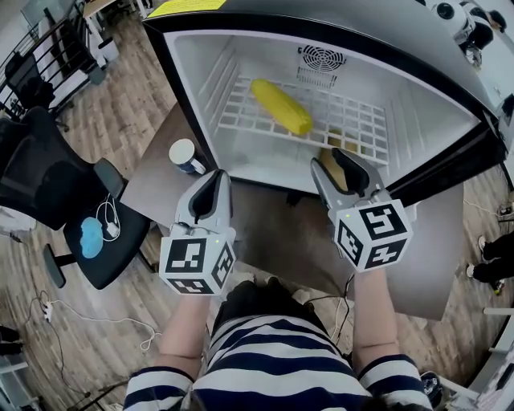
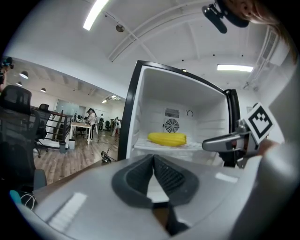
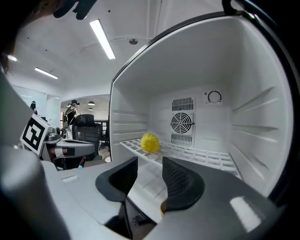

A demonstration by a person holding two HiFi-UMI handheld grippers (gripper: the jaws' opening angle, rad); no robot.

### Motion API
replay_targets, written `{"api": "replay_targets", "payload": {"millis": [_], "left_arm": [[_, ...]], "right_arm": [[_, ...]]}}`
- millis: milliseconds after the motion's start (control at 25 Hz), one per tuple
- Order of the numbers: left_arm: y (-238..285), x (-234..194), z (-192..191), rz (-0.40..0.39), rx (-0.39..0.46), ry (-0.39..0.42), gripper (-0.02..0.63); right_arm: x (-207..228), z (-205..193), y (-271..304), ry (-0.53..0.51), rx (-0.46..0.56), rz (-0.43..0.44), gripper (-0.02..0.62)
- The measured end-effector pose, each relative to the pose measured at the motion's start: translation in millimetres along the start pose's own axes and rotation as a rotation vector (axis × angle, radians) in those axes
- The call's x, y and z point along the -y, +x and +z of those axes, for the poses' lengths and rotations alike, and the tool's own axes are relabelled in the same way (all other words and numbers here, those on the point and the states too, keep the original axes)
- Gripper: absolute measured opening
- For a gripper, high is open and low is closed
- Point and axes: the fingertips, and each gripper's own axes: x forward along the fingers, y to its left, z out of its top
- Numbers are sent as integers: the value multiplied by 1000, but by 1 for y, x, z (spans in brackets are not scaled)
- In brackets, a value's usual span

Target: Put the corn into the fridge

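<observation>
Corn (image 1: 281, 106) lies on the shelf (image 1: 357, 120) inside the fridge (image 1: 438, 112); left gripper (image 1: 214, 178) clenched, right gripper (image 1: 344, 162) released, empty.

Pale wood-plank flooring (image 1: 120, 120) is running across an open office. A brown desk (image 1: 157, 185) is standing at the centre. To its left, a black office chair (image 1: 40, 172) is sitting beside a second black seat (image 1: 120, 257), and a black railing (image 1: 32, 58) is lining the far edge. A white cable (image 1: 88, 315) is trailing over the floor. Overhead, long strip lights (image 2: 96, 14) are glowing on a white ceiling (image 2: 154, 28). Far off, people (image 2: 90, 117) are standing around a work table (image 2: 79, 125).
</observation>
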Motion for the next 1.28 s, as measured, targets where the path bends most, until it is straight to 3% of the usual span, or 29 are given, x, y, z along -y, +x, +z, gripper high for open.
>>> {"api": "replay_targets", "payload": {"millis": [760, 920, 1280], "left_arm": [[-19, 5, -13, 13, -26, -9, 0], [-20, 7, -15, 13, -35, -6, 0], [-25, 4, -21, 17, -51, -8, 0]], "right_arm": [[-14, -49, -29, 104, -34, 20, 51], [-11, -54, -31, 118, -37, 4, -5], [-15, -64, -32, 131, -61, 4, -8]]}}
